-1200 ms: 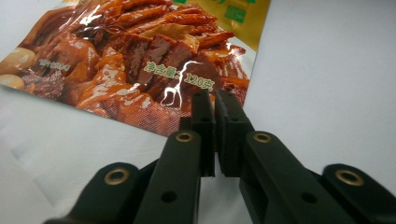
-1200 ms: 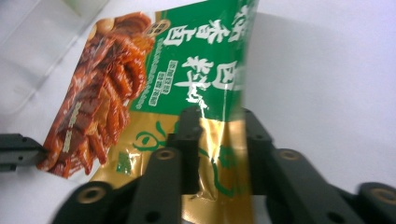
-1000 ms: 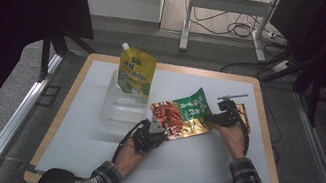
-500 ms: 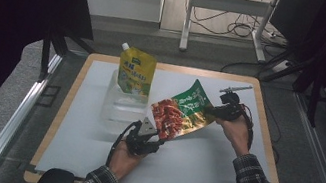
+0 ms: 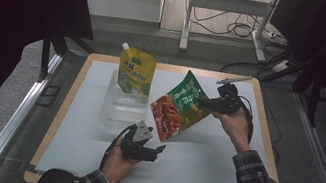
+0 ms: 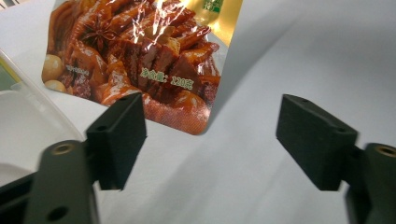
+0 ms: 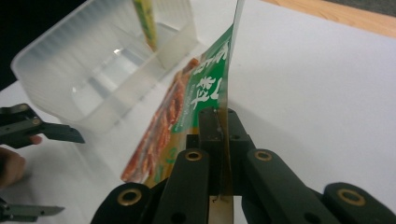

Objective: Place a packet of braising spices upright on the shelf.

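From the high view I see my right claw (image 5: 211, 102) clamped on the green end of the snack pouch (image 5: 179, 107), holding it off the desk (image 5: 221, 152). The pouch's long axis runs on a slant, its green end up toward the right claw and its red picture end down toward my left claw (image 5: 153, 149). That left claw sits low over the white mat, near my side of the desk and just below the pouch's lower corner, with its jaws parted and nothing between them. Behind the pouch a clear plastic tub (image 5: 120, 107) rests on the mat, and a yellow spouted pouch (image 5: 136, 71) stands in it, spout up. The desk has a wooden rim; beyond it lie a grey floor, metal legs and loose cables, and both sides of the room are dark.

In the left gripper view the 2 black jaws stand wide apart over the white mat. The pouch's red end (image 6: 140, 60) hangs beyond them, its bottom corner pointing down toward the mat; its top is cut off by the frame. The small print on it is hard to read.

In the right gripper view the jaws are pressed together on the pouch's edge (image 7: 201, 93), which I see almost edge-on, running away from the claw toward the tub (image 7: 93, 70). The yellow pouch is cut off at the top there.
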### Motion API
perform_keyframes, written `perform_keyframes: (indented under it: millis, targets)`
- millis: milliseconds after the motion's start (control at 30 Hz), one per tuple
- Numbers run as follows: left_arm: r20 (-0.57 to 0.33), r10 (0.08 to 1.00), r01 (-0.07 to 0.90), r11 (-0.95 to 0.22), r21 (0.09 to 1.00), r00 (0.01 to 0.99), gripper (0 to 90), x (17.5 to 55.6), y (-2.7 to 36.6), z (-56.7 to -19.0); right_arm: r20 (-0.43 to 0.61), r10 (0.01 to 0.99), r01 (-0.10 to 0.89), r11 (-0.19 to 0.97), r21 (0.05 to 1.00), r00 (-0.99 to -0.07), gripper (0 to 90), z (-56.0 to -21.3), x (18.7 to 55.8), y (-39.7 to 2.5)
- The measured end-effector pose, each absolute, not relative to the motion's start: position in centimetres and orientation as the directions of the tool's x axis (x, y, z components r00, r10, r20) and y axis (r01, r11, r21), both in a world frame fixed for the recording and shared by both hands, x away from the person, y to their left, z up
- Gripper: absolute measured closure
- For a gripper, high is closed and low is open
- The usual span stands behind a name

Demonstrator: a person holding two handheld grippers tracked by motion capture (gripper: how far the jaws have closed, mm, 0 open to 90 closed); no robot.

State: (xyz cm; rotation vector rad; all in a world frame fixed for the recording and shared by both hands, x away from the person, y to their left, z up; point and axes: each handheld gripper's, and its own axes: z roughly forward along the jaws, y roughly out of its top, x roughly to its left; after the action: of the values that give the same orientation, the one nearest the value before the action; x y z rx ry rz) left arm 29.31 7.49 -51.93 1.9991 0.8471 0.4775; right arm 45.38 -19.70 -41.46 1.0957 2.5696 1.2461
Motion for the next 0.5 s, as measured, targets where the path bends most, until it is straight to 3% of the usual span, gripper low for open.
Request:
perform_keyframes:
  millis: [500]
  targets:
    - [0.019,0.703,0.375,-0.402,0.835,0.711,9.9,27.4,8.0,-52.0,0.166,0.58,0.492,0.466,0.736,-0.797,89.3,-37.4,44.3,-16.9]
